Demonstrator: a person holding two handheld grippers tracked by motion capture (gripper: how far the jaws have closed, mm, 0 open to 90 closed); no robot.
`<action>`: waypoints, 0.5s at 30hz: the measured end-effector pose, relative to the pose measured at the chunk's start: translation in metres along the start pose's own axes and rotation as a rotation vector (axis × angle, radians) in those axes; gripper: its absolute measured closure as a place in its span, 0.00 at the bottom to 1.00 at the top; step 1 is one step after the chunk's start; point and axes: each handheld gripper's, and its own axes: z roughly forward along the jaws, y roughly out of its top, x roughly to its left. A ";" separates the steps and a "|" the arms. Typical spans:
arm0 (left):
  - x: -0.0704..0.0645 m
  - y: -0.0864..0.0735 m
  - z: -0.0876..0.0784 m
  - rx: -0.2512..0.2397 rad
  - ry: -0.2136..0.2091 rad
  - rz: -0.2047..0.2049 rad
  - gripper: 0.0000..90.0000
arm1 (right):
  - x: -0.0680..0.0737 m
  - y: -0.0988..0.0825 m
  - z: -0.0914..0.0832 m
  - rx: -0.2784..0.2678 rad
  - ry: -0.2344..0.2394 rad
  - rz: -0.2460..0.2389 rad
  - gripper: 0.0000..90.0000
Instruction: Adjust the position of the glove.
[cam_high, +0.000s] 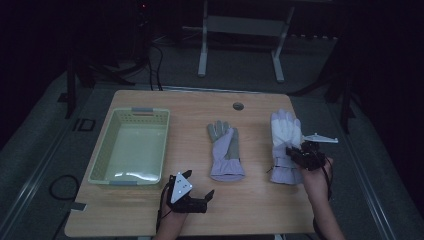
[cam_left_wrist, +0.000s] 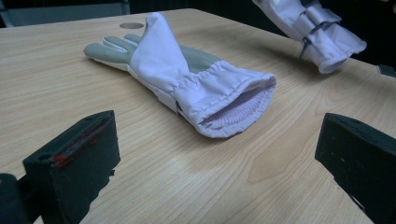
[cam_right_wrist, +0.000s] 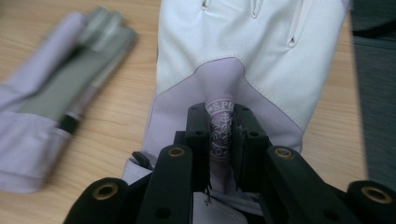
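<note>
Right gripper view: right hand-held gripper (cam_right_wrist: 219, 140) pinches only a fold of the white glove (cam_right_wrist: 243, 51); thin fabric could slip free.

Two pale lilac work gloves on the wooden bench (cam_high: 200, 210). Right-hand glove (cam_high: 285, 145) lay back upward, white fingers pointing away, a fold of its lilac back bearing a round printed badge pinched and pulled up between the pads of the right tongs (cam_right_wrist: 220, 140), cuff end lifted slightly. Middle glove (cam_high: 225, 152) lay flat, grey palm showing, with a lilac flap folded across it, fingers pointing away, gathered elastic cuff gaping open toward the near edge. Well apart from each other.
</note>
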 end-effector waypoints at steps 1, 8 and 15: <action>0.000 0.000 0.000 0.000 0.000 0.000 0.00 | 0.000 0.000 0.000 0.000 0.000 0.000 0.88; 0.000 0.000 0.000 -0.004 -0.005 -0.004 0.00 | -0.008 -0.007 0.031 0.061 -0.045 0.050 0.86; 0.000 0.000 0.000 -0.004 -0.003 -0.002 0.00 | -0.011 -0.018 0.059 0.091 -0.050 0.063 0.80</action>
